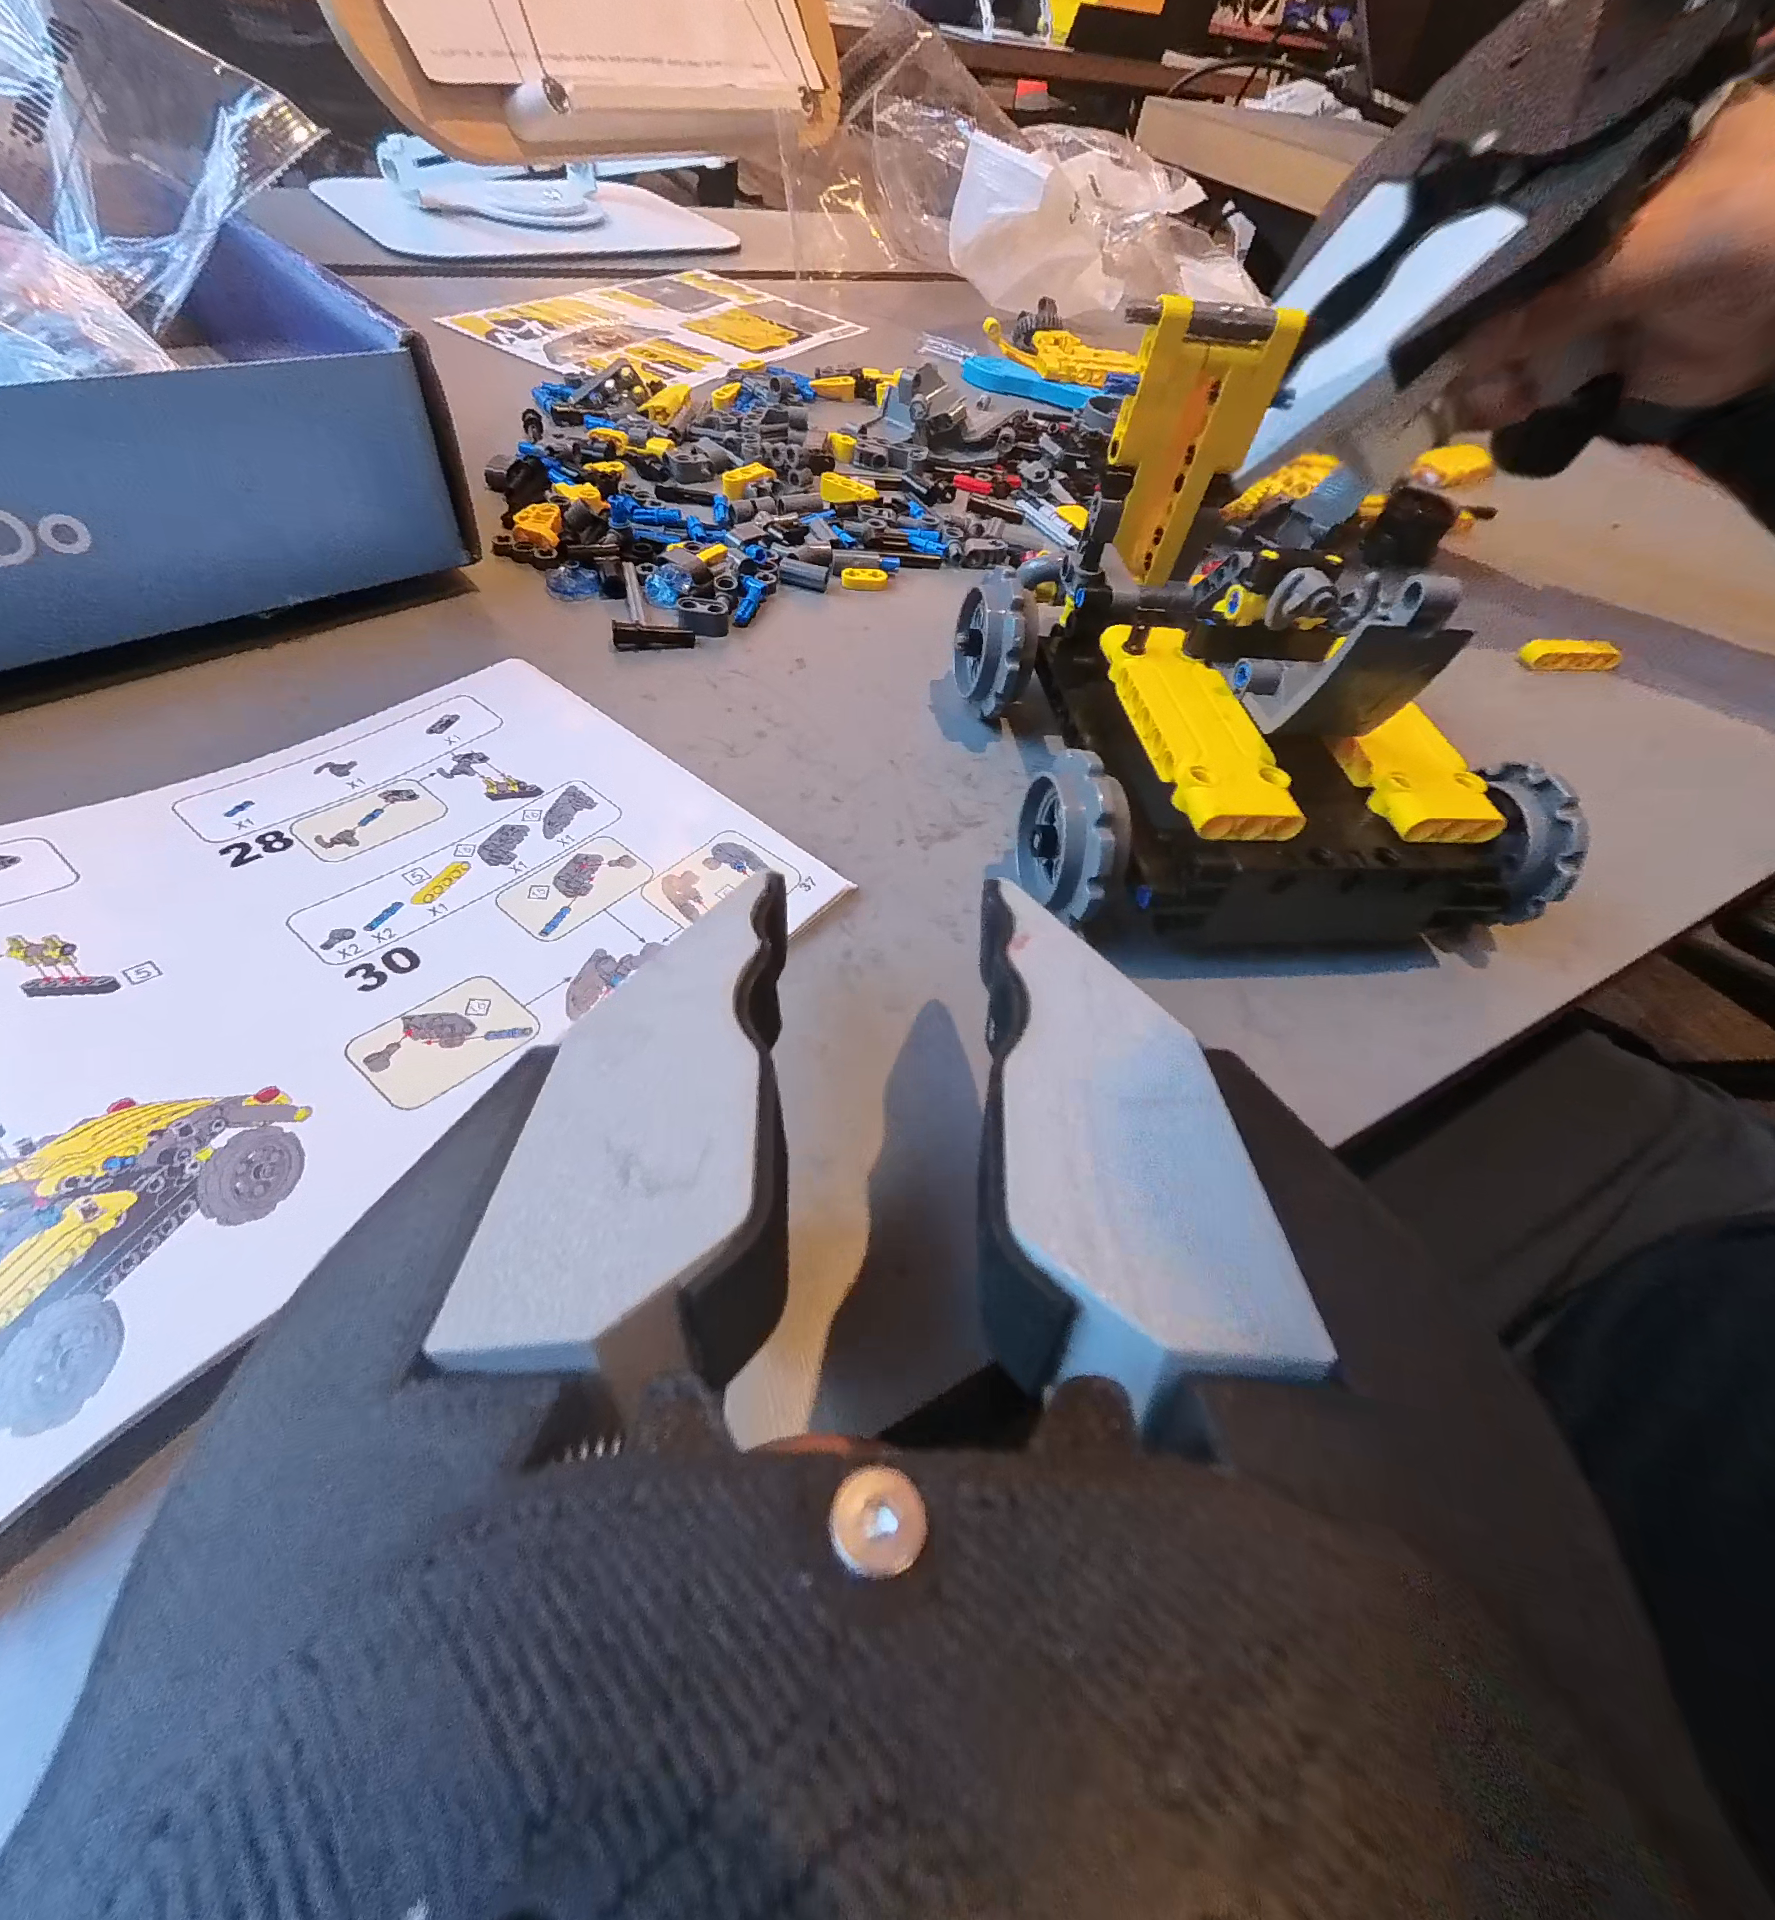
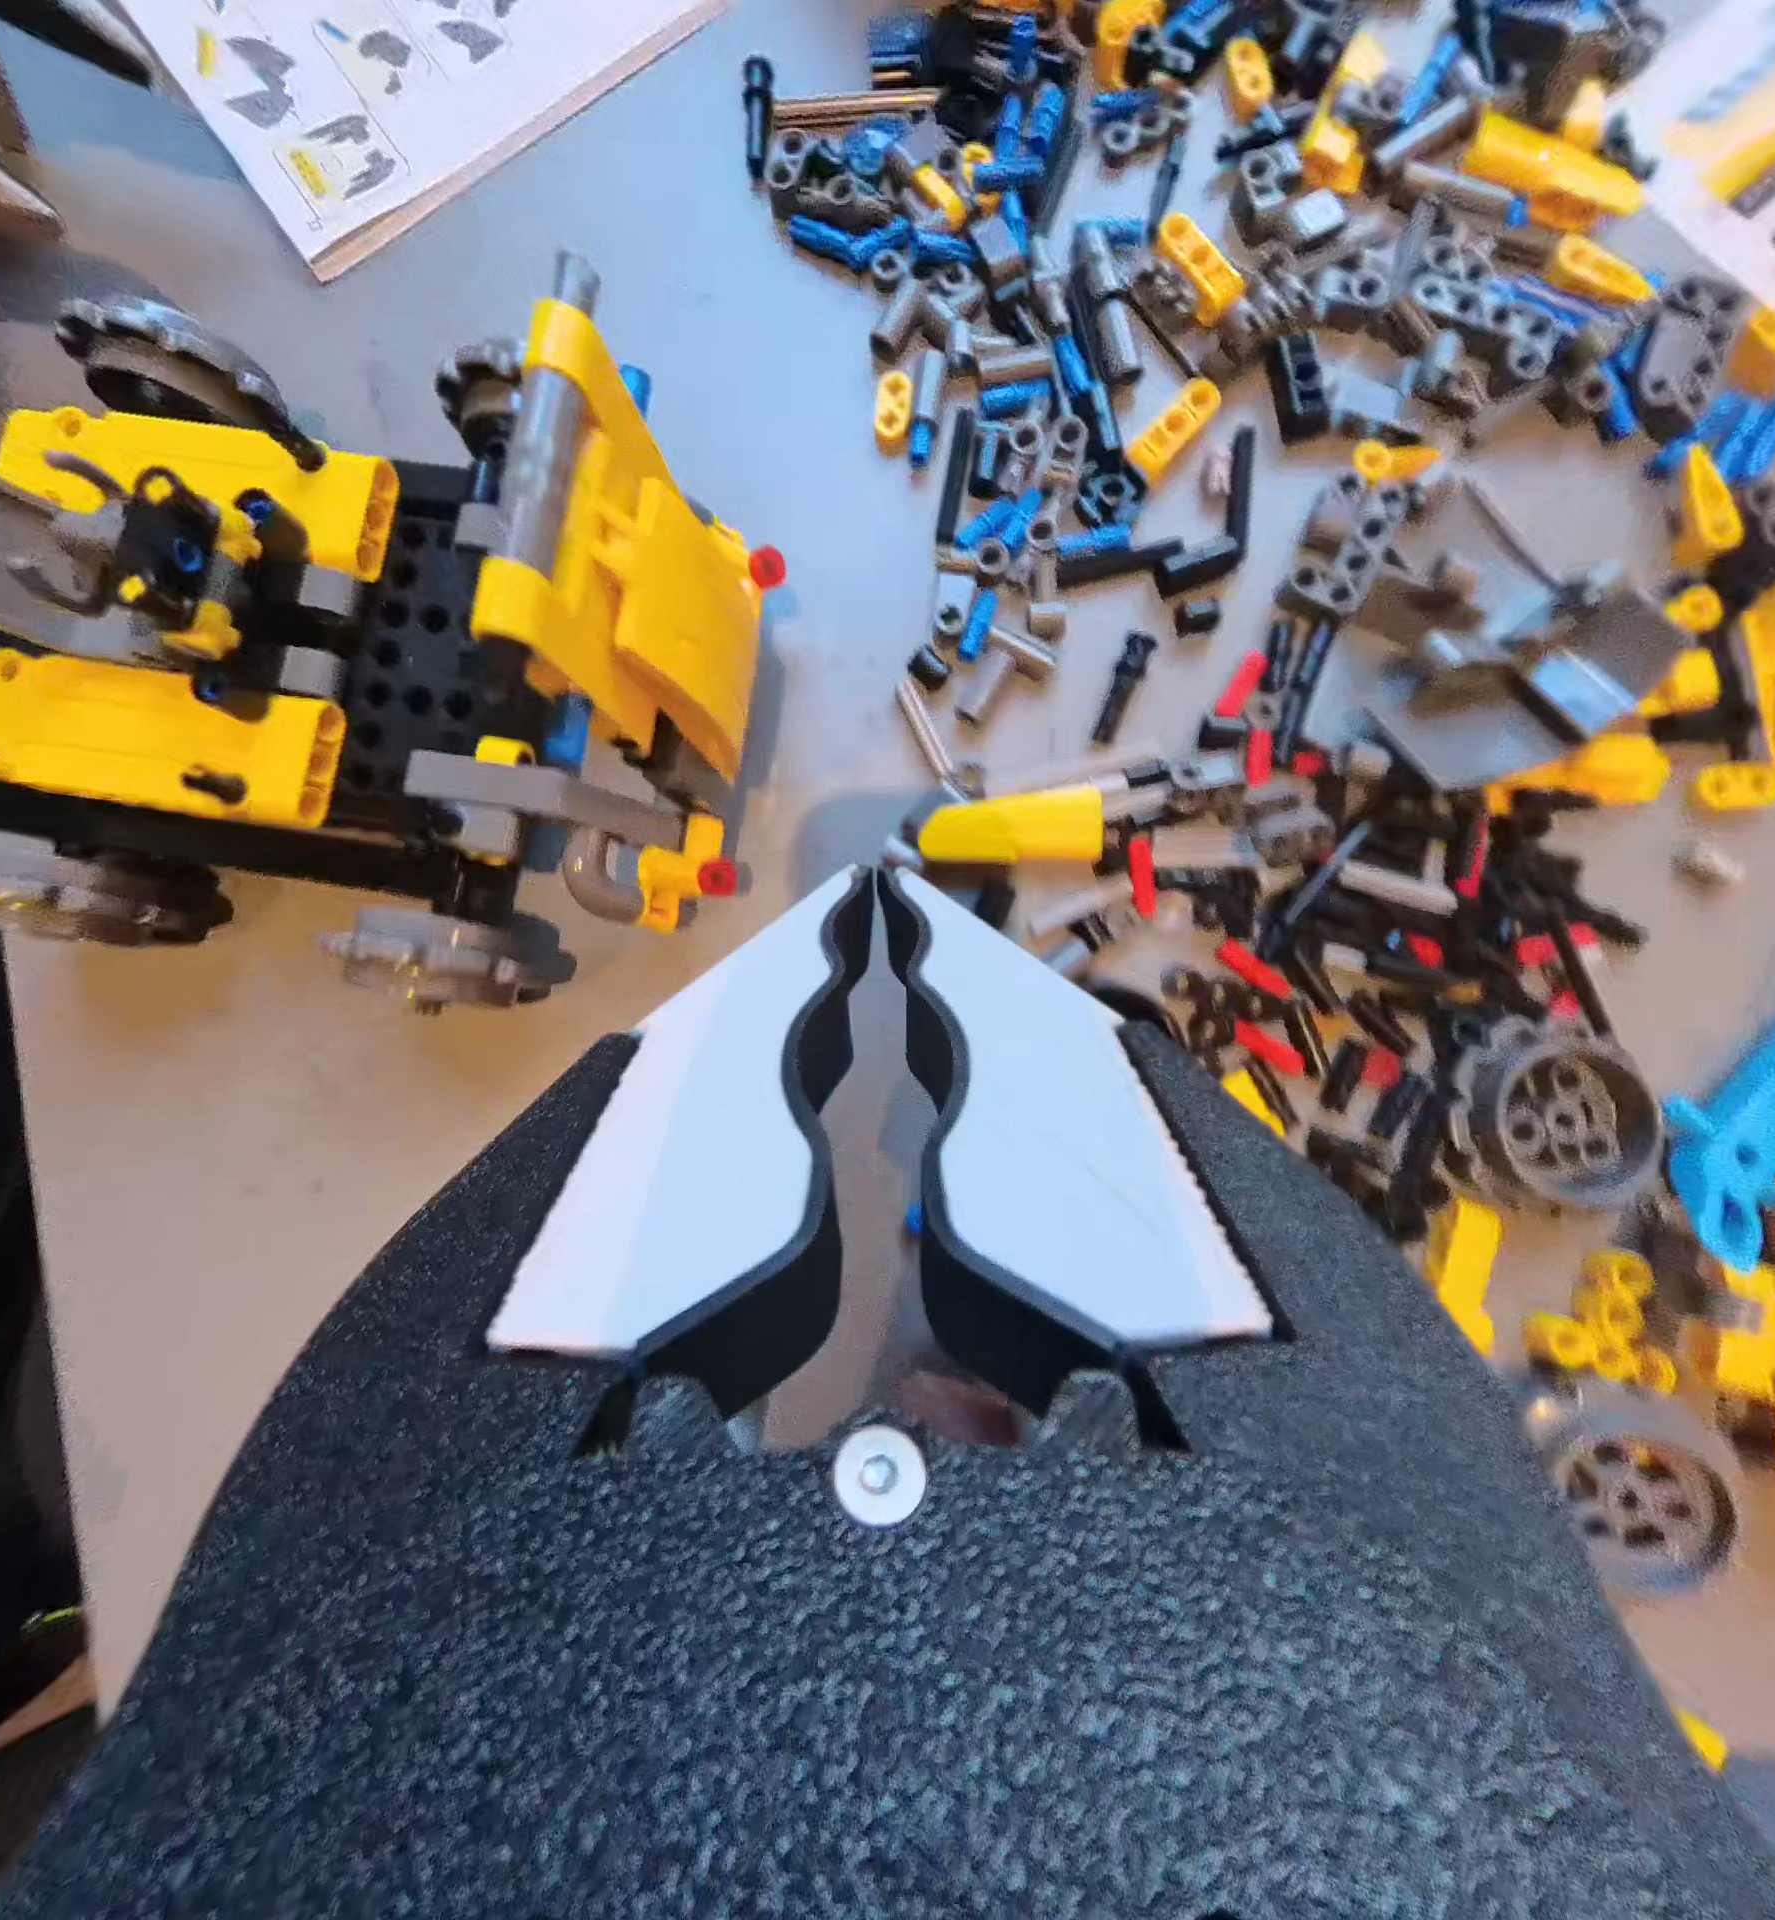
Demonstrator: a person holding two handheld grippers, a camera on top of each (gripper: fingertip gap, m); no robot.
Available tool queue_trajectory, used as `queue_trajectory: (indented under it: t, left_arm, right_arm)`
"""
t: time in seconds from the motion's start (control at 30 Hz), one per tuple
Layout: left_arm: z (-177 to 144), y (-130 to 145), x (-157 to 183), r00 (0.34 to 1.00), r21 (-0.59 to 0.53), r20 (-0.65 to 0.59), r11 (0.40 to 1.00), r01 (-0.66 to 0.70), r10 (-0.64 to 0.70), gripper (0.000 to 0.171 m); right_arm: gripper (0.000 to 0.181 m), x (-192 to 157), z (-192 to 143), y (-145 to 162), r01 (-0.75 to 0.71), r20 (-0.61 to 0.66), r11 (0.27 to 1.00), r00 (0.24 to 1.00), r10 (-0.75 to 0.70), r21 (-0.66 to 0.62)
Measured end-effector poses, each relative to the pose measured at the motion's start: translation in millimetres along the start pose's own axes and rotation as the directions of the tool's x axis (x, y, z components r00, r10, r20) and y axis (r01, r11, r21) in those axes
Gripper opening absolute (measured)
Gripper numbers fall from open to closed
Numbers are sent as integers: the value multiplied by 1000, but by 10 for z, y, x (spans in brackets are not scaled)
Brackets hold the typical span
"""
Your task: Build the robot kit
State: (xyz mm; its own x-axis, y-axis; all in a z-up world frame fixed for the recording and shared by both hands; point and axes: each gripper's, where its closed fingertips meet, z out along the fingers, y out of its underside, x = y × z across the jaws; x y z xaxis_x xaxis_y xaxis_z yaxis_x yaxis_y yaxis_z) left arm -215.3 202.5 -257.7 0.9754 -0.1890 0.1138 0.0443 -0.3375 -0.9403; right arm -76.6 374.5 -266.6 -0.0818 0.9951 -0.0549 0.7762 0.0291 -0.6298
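Observation:
A half-built yellow and black toy brick vehicle (image 1: 1257,748) with grey wheels stands on the grey table (image 1: 810,707), with a yellow panel raised upright on it. It also shows in the right wrist view (image 2: 343,623). My left gripper (image 1: 883,925) is open and empty, low over the table between an open instruction booklet (image 1: 291,935) and the vehicle. My right gripper (image 2: 875,878) is shut with nothing visible between its tips. It hovers between the vehicle's end and a yellow cone-shaped piece (image 2: 1008,826). In the left wrist view it (image 1: 1288,436) is behind the raised panel, held by a hand.
A heap of small loose parts (image 1: 758,488) (image 2: 1278,520) lies behind the vehicle. A blue tool (image 2: 1756,1132) and loose wheels (image 2: 1563,1122) lie at the right. A blue box (image 1: 187,468) with plastic bags is at the left, a monitor stand (image 1: 519,208) behind. The table edge (image 1: 1589,956) is close on the right. Spacing between my two grippers at the tips: around 25 cm.

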Motion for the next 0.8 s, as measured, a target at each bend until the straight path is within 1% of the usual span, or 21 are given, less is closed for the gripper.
queue_trajectory:
  t: [0.07, 0.1, 0.17, 0.23, 0.27, 0.33, 0.4, 0.47, 0.6, 0.67, 0.73, 0.8]
  left_arm:
    - [5, -6, -3, 1000, 6, 1, 1000, 0, 0, 34]
    - [4, -7, -3, 1000, 9, 1, 1000, 0, 0, 34]
    - [0, -11, -1, 1000, 16, -2, 1000, -4, 4, 33]
    - [1, -21, 2, 1000, 28, -12, 1000, -4, 5, 33]
    - [3, -25, 2, 1000, 32, -17, 999, -1, 2, 32]
    - [3, -33, -4, 1000, 40, -22, 999, 8, -7, 30]
    - [-6, -51, -15, 1000, 66, -23, 998, 16, -15, 28]
    - [-18, -68, -29, 999, 94, -28, 995, 27, -25, 22]
    - [-40, -101, -57, 996, 139, -53, 987, 80, -73, 9]
    - [-36, -94, -46, 993, 132, -76, 986, 101, -91, 0]
    - [-34, -95, -48, 991, 130, -86, 985, 117, -107, 0]
    - [-36, -96, -45, 989, 131, -94, 984, 124, -112, 0]
  right_arm:
    - [3, -13, 121, -75, 46, -14, 999, 999, -46, -10]
    - [6, 26, 143, -117, 68, -33, 998, 997, -68, -11]
    - [11, 229, 90, -242, 81, -123, 996, 989, -77, 24]
    - [10, 415, 13, -321, 56, -177, 996, 983, -44, 65]
    - [8, 461, 11, -300, 45, -177, 997, 984, -35, 54]
    - [8, 503, 70, -199, 46, -165, 999, 985, -47, -8]
    - [8, 475, 150, -179, 88, -134, 996, 987, -91, -29]
    - [9, 409, 227, -239, 113, -75, 994, 991, -113, -6]
    - [6, 509, 368, -425, 163, -79, 986, 984, -161, 26]
    - [6, 497, 462, -521, 164, -41, 986, 986, -163, 35]
    - [6, 447, 556, -579, 178, -5, 984, 984, -178, 22]
    - [6, 410, 627, -563, 209, 9, 978, 978, -209, -13]
